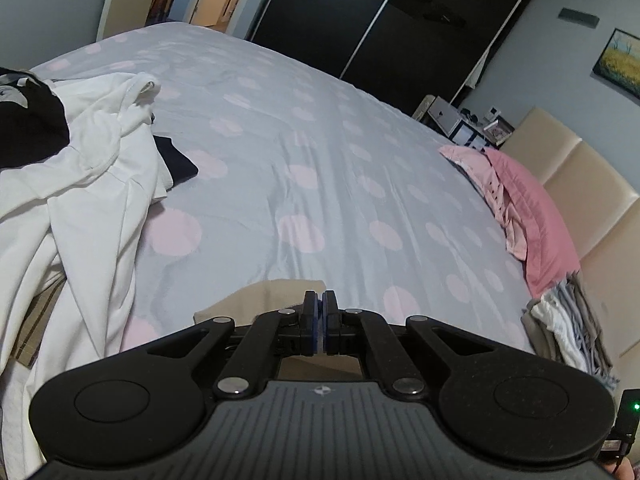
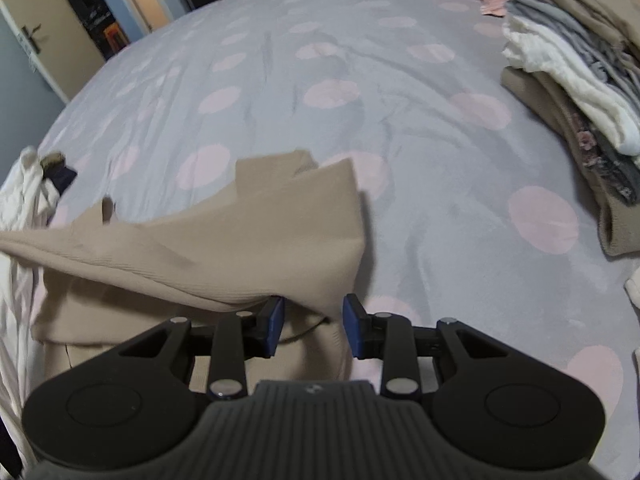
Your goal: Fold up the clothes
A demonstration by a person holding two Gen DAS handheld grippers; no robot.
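A beige knit garment lies on the bed's near side, one part raised and stretched off to the left. My right gripper is open, its blue pads on either side of the hanging beige edge without pinching it. In the left wrist view my left gripper has its pads pressed together, and beige garment shows just behind and beneath them; it looks shut on that cloth. A heap of unfolded white clothes with a black piece sits to the left.
The bed has a grey cover with pink dots. A stack of folded clothes sits at the right edge, with pink pillows by a beige headboard. A dark wardrobe stands beyond the bed.
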